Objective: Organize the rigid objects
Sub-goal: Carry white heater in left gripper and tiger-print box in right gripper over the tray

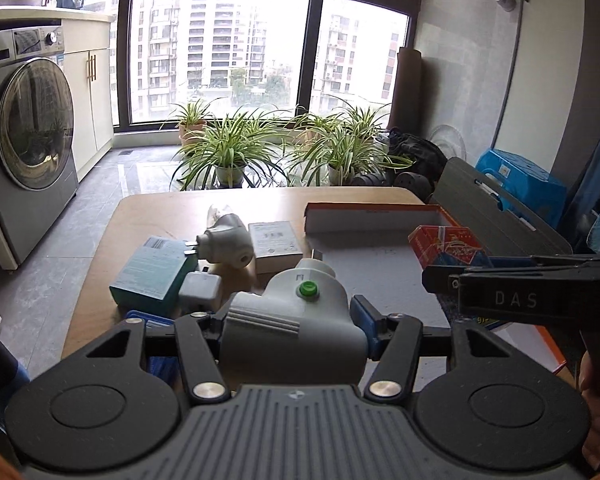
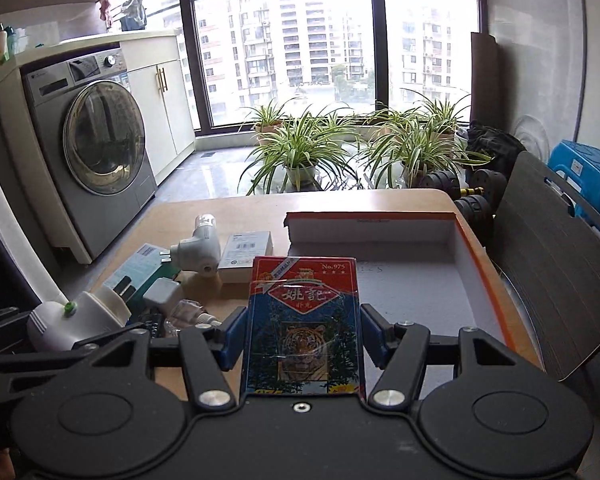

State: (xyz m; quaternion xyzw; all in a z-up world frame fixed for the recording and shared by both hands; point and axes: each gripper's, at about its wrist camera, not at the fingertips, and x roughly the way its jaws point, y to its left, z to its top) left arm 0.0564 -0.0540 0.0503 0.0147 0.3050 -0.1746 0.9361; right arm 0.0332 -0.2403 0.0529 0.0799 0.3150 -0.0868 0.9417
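Note:
My left gripper (image 1: 290,320) is shut on a grey-and-white plug-in device (image 1: 300,312) with a green button, held above the table's near edge; it also shows in the right wrist view (image 2: 72,320). My right gripper (image 2: 302,334) is shut on a red-and-blue box of playing cards (image 2: 303,320) with a tiger picture, held in front of the open orange-rimmed white box (image 2: 456,240). In the left wrist view the card box (image 1: 448,246) and the right gripper (image 1: 440,276) sit at the right over the white box (image 1: 380,216).
On the wooden table (image 1: 160,208) lie a second white plug device (image 1: 226,242), a teal box (image 1: 152,272), a small grey charger (image 1: 200,292), and a white flat box (image 1: 274,244). A washing machine (image 1: 28,132) stands left; potted plants (image 1: 228,148) beyond; a grey board (image 2: 548,264) right.

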